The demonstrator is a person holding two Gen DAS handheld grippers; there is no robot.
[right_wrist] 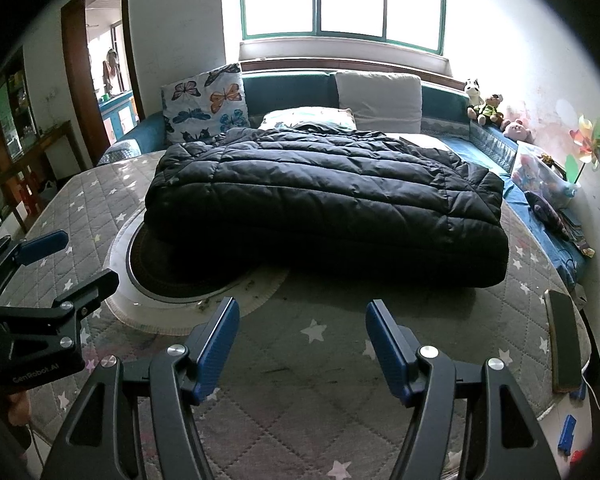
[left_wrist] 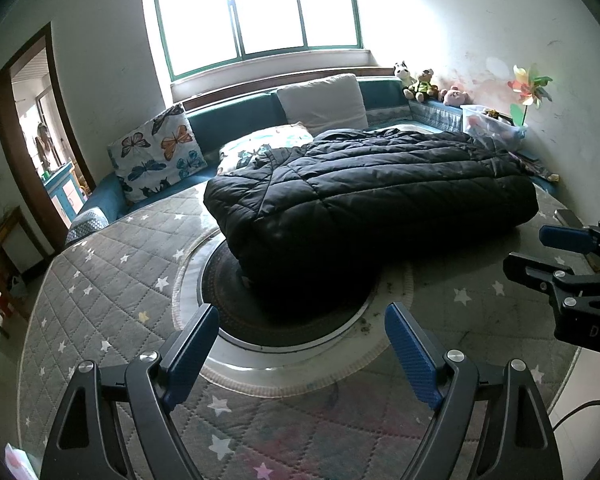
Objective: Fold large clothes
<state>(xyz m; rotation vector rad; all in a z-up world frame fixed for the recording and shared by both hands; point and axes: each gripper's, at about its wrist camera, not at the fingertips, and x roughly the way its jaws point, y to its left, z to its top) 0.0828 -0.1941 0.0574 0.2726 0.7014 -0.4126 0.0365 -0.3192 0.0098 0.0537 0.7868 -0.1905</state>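
Note:
A black quilted puffer jacket (left_wrist: 360, 196) (right_wrist: 328, 196) lies folded into a thick block on a round table covered with a grey star-patterned quilt (left_wrist: 112, 276) (right_wrist: 324, 364). Its near edge overhangs a round dark inset (left_wrist: 236, 300) (right_wrist: 168, 268) in the tabletop. My left gripper (left_wrist: 302, 322) is open above the quilt just short of the jacket, nothing between its blue pads. My right gripper (right_wrist: 302, 316) is open too, empty, in front of the jacket's near edge. Each gripper shows at the side of the other's view, the right gripper (left_wrist: 540, 252) and the left gripper (right_wrist: 80, 256).
A teal sofa (left_wrist: 228, 120) with a butterfly cushion (left_wrist: 160, 152) and a white pillow (left_wrist: 324, 102) runs behind the table under a window. Stuffed toys (right_wrist: 486, 110), a plastic box (right_wrist: 540, 172) and a pinwheel (right_wrist: 590, 144) stand at the right. A phone (right_wrist: 564, 344) lies on the table's right rim. A doorway (left_wrist: 40, 136) opens at the left.

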